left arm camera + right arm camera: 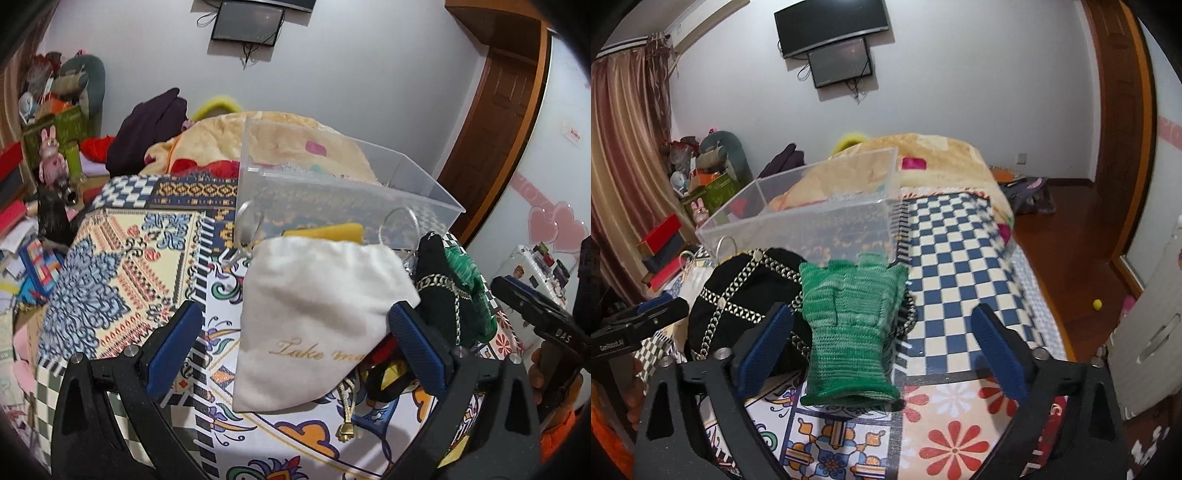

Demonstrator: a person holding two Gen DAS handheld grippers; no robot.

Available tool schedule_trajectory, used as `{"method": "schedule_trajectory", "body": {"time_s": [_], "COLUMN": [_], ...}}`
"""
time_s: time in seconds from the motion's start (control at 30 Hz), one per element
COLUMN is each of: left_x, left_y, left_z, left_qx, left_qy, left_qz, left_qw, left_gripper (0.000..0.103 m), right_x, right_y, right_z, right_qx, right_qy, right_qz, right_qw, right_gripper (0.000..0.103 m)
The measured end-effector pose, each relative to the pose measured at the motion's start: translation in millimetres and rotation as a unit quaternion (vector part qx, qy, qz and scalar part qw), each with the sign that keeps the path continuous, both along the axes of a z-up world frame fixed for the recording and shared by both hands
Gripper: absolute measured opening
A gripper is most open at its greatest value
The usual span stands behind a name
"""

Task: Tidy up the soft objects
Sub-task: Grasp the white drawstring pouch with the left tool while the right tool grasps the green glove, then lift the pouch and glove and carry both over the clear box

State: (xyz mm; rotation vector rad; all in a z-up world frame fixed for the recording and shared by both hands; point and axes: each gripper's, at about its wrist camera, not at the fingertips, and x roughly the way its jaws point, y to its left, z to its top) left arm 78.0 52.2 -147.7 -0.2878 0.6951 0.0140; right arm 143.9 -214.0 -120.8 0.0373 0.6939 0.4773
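A white drawstring pouch [314,317] with gold lettering lies on the patterned cloth between the open fingers of my left gripper [295,339]. A black cap with a chain trim [443,291] [746,295] lies to its right, with a green knit glove [469,288] [849,325] draped against it. My right gripper [882,343] is open, with the glove's cuff between its fingers. A clear plastic box [332,195] [812,214] stands behind them; a yellow item [328,232] shows through its front wall.
The patterned cloth [122,258] [953,251] covers the bed-like surface. Blankets and clothes [207,144] are piled behind the box. Clutter and boxes [44,122] fill the left side. A wooden door [491,122] and floor [1067,251] are on the right.
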Motion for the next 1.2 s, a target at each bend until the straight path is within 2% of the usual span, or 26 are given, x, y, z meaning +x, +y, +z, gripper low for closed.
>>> {"method": "schedule_trajectory", "body": {"time_s": [0.1, 0.23, 0.3, 0.33, 0.47, 0.57, 0.7, 1.2], "left_x": [3, 5, 4, 4, 3, -2, -13, -30], "left_y": [2, 1, -1, -2, -5, -10, -15, -5], "left_z": [-6, -12, -12, -11, -10, -6, 4, 57], "left_qx": [-0.011, -0.022, -0.022, -0.021, -0.025, -0.008, 0.015, 0.026], "left_qy": [0.006, 0.009, 0.004, 0.002, 0.000, -0.008, -0.022, -0.084], "left_qz": [-0.014, -0.025, -0.030, -0.032, -0.048, -0.052, -0.051, -0.040], "left_qw": [0.9998, 0.9994, 0.9993, 0.9992, 0.9985, 0.9986, 0.9983, 0.9953], "left_gripper": [0.084, 0.074, 0.069, 0.067, 0.046, 0.035, 0.026, 0.022], "right_x": [3, 7, 7, 7, 6, 6, 5, -6], "right_y": [6, 12, 15, 16, 15, 15, 10, 9], "right_z": [-5, -11, -12, -12, -11, -8, -1, 43], "right_qx": [-0.002, 0.002, 0.000, -0.001, 0.000, 0.000, 0.011, 0.022], "right_qy": [0.010, 0.025, 0.029, 0.029, 0.023, 0.018, 0.010, -0.059], "right_qz": [0.011, 0.024, 0.031, 0.033, 0.036, 0.035, 0.031, 0.030], "right_qw": [1.000, 0.999, 0.999, 0.999, 0.999, 0.999, 0.999, 0.998], "right_gripper": [0.075, 0.060, 0.047, 0.044, 0.029, 0.019, 0.017, 0.016]}}
